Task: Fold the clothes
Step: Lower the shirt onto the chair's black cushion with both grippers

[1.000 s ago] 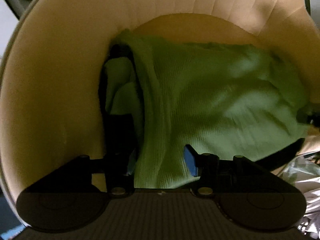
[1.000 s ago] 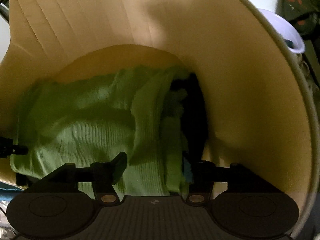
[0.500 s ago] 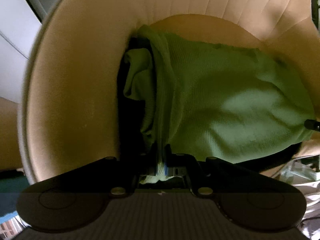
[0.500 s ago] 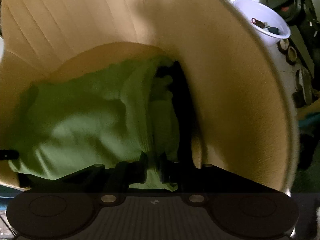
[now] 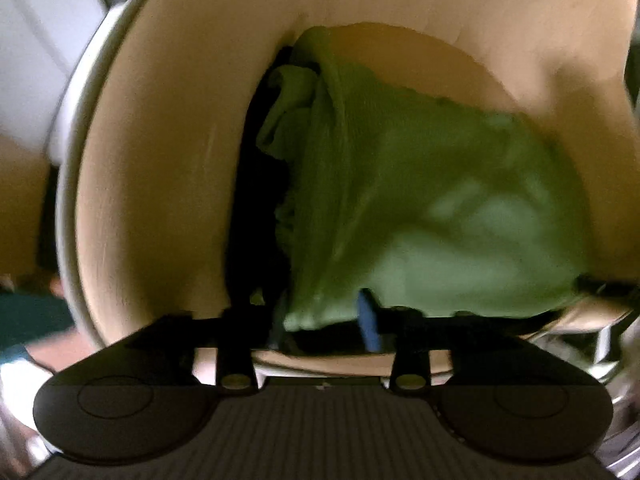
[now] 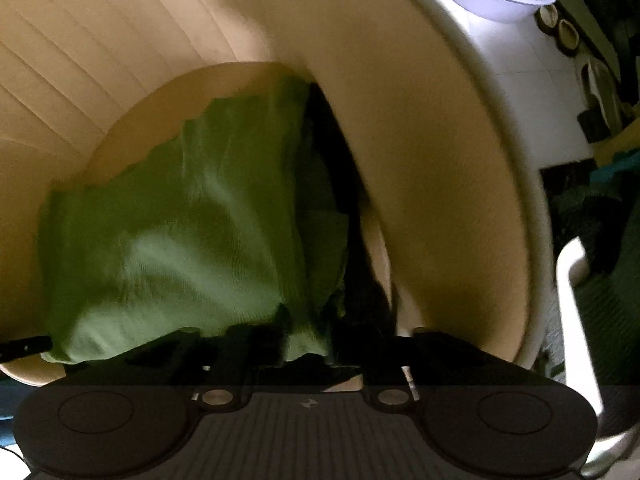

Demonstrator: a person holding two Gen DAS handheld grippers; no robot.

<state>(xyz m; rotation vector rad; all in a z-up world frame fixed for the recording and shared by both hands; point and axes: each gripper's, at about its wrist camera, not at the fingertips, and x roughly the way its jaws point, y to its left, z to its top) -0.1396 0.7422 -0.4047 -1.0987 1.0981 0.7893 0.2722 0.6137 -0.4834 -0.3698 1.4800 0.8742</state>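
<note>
Left gripper (image 5: 320, 320) fingers reopened — green garment (image 5: 420, 200) released, right's unchanged.

Beige tub chair (image 5: 160, 168), green knit garment (image 5: 440, 208) on its seat; dark cloth (image 6: 352, 240), perhaps another garment, beneath.

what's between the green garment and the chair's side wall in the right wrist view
A dark garment lies between the green garment and the chair's side wall, seen in the right wrist view.

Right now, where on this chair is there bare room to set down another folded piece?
The bare strip of seat cushion between the green sweater and the chair back is free. The front edge and the side by the black garment are crowded.
</note>
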